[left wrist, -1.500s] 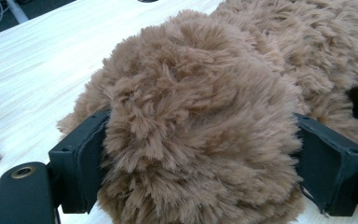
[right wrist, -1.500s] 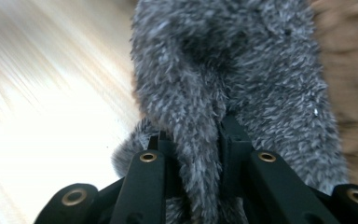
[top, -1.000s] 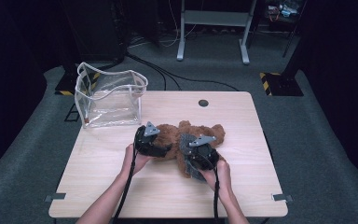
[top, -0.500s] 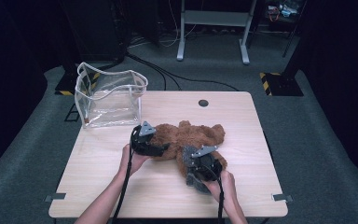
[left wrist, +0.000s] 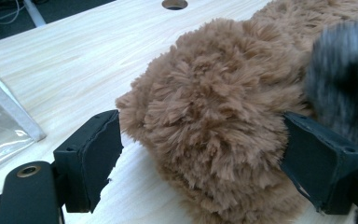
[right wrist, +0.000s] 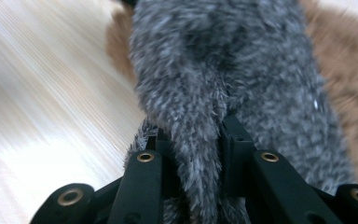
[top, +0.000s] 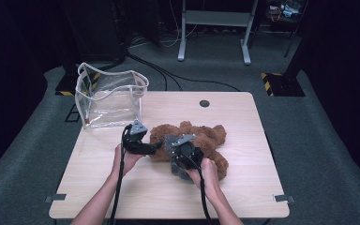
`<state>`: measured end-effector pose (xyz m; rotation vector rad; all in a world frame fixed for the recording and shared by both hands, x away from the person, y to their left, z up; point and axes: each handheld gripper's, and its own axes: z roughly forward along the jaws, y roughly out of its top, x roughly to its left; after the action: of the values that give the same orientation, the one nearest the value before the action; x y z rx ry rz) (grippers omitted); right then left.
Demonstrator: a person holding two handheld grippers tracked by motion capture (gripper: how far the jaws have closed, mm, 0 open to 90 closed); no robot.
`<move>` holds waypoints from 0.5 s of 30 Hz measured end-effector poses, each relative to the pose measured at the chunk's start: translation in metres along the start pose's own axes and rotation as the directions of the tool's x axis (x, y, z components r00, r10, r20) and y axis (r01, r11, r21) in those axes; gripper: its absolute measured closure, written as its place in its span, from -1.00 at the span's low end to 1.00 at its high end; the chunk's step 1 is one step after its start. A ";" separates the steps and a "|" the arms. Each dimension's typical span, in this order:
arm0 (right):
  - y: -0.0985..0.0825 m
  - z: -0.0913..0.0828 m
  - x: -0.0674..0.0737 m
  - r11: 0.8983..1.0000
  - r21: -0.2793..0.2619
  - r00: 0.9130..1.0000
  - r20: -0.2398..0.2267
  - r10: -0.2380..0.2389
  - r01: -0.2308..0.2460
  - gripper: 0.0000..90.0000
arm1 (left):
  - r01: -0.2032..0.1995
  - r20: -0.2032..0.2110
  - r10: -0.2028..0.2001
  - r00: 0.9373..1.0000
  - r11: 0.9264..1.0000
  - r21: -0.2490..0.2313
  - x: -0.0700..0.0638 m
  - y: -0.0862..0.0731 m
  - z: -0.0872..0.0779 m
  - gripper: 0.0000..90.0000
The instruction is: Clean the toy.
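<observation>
A brown plush teddy (top: 206,138) lies on the wooden table (top: 243,197). My left gripper (top: 155,147) comes at it from the left. In the left gripper view its jaws stand wide, and both pads press into one rounded brown plush part (left wrist: 205,116). My right gripper (top: 172,149) sits over the toy's middle, shut on a strip of grey fur (right wrist: 200,93) that runs up between its jaws. More of that grey fur (top: 180,172) hangs below the gripper in the high view. How the grey fur joins the teddy is hidden.
A clear plastic bag (top: 110,101) with a white rim stands open at the table's back left corner, its edge (left wrist: 9,112) close to my left jaw. A cable hole (top: 204,103) sits near the far edge. Dark floor and cables lie beyond.
My right gripper dipped toward the near edge, then came back up and left with the grey fur. The left gripper and the plush part in it shifted slightly left.
</observation>
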<state>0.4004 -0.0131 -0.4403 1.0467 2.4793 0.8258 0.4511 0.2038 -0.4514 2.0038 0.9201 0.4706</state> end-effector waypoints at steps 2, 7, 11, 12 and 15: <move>-0.006 0.002 0.003 1.000 0.027 1.000 0.020 -0.005 0.004 0.63 | 0.003 0.002 -0.003 1.000 1.000 0.000 0.001 0.000 0.002 -0.65; -0.024 0.002 0.011 0.995 0.088 0.997 0.054 -0.055 0.050 0.63 | 0.006 0.001 -0.006 1.000 1.000 0.000 0.001 0.000 0.003 -0.65; -0.039 0.000 0.010 0.990 0.133 0.997 0.061 -0.049 0.041 0.64 | 0.007 0.003 -0.007 1.000 1.000 -0.001 0.001 0.000 0.003 -0.66; -0.042 -0.001 0.008 0.990 0.140 0.998 0.053 -0.039 0.031 0.64 | 0.007 0.002 -0.007 1.000 1.000 -0.002 0.001 0.000 0.003 -0.66; -0.044 -0.006 0.002 0.994 0.101 0.999 0.031 -0.037 0.034 0.63 | 0.001 -0.002 -0.001 1.000 1.000 -0.008 0.000 0.000 0.001 -0.65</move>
<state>0.3722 -0.0386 -0.4629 1.0377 2.5268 0.6749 0.4518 0.2030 -0.4516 1.9956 0.9190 0.4753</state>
